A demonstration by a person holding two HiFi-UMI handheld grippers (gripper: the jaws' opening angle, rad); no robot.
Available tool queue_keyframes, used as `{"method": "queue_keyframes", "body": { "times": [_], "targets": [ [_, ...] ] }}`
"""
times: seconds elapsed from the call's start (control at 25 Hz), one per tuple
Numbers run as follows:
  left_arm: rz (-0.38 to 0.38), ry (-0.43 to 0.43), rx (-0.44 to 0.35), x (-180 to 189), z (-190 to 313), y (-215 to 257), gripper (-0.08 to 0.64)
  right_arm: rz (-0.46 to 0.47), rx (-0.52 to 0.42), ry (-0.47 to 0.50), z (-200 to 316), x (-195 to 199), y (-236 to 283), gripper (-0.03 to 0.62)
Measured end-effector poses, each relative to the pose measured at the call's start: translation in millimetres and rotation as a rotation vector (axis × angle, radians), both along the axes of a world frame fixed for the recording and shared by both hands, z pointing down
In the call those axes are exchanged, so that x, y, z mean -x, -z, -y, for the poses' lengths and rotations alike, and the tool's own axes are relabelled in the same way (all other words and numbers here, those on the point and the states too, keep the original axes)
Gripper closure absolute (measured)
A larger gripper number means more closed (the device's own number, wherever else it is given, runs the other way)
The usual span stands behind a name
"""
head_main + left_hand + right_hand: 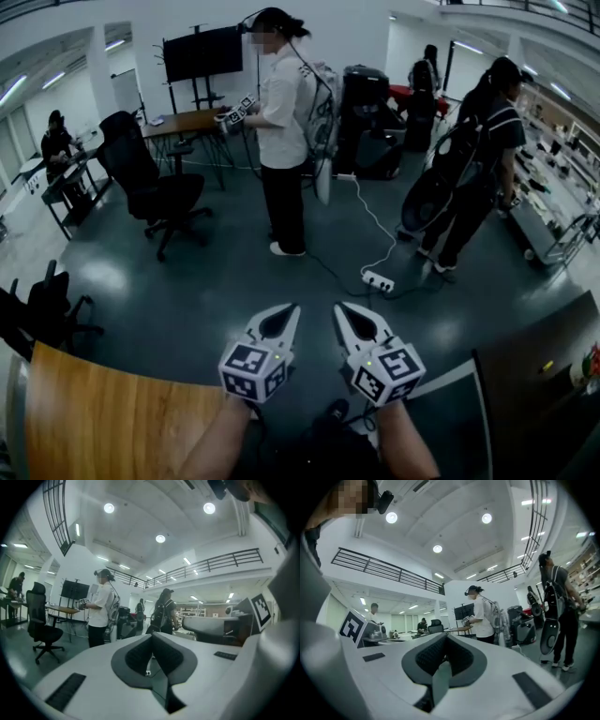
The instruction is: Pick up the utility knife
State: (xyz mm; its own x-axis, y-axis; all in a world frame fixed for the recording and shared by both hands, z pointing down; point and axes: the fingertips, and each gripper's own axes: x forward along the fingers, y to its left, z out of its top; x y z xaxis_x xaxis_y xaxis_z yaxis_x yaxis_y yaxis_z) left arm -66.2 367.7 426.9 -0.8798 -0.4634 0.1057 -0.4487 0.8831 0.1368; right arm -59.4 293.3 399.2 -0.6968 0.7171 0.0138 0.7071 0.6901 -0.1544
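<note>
**Head view**
- Left gripper (286, 314) and right gripper (345, 311): side by side at bottom centre, near each other, apart, tips pointing away over the dark floor (187, 291).
- Jaws of each drawn together to a point, with nothing held.
- Wooden table (112, 412): bottom left corner, beside the left forearm.
- Power strip (378, 279): on the floor beyond the right gripper, with a white cable leading away from it.
- Person in white shirt (281, 103): standing at centre, well apart from both grippers.
- Office chair (155, 187): left of that person.
- Person with backpack (483, 159): at right, beside a shelf unit (562, 187).

**Left gripper view**
- Jaws fully together, ribbed pads (140, 656) meeting along the centre line, empty.
- Right gripper alongside at right, marker cube (261, 609) facing the camera.
- Person in white shirt and office chair at left, person with backpack at centre.

**Right gripper view**
- Jaws fully together, pads (461, 656) meeting, empty.
- Person in white shirt straight beyond the tips, person with backpack at far right.

**Utility knife**
- Location cannot be told: not made out in any of the three views.
</note>
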Motion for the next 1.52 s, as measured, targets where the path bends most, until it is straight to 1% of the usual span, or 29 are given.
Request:
{"method": "queue_keyframes", "body": {
  "times": [0.16, 0.4, 0.52, 0.6, 0.72, 0.88, 1.08, 1.28, 1.4, 1.52],
  "targets": [
    [0.005, -0.149, 0.027, 53, 72, 1, 0.554, 0.023, 0.018, -0.134, 70, 41, -1, 0.581],
    [0.020, -0.301, 0.048, 139, 172, 9, 0.554, 0.021, 0.035, -0.278, 165, 113, 1, 0.581],
    [0.025, -0.378, 0.042, 170, 225, 16, 0.554, 0.018, 0.031, -0.350, 214, 138, 6, 0.581],
    [0.025, -0.437, 0.043, 184, 260, 18, 0.554, 0.012, 0.032, -0.409, 246, 149, 7, 0.581],
    [0.029, -0.528, 0.042, 200, 308, 19, 0.554, 0.004, 0.033, -0.512, 292, 158, 6, 0.581],
    [0.021, -0.670, 0.041, 217, 375, 12, 0.554, -0.014, 0.029, -0.682, 357, 167, -2, 0.581],
    [-0.008, -0.891, 0.029, 234, 468, -10, 0.554, -0.063, 0.020, -0.897, 442, 173, -23, 0.581],
    [-0.030, -1.107, 0.058, 251, 546, -34, 0.554, -0.118, -0.003, -1.138, 511, 180, -39, 0.581],
    [-0.051, -1.243, 0.070, 248, 589, -47, 0.554, -0.148, -0.005, -1.280, 548, 172, -51, 0.581],
    [-0.064, -1.366, 0.084, 242, 622, -53, 0.554, -0.173, -0.011, -1.403, 575, 161, -58, 0.581]
  ]
}}
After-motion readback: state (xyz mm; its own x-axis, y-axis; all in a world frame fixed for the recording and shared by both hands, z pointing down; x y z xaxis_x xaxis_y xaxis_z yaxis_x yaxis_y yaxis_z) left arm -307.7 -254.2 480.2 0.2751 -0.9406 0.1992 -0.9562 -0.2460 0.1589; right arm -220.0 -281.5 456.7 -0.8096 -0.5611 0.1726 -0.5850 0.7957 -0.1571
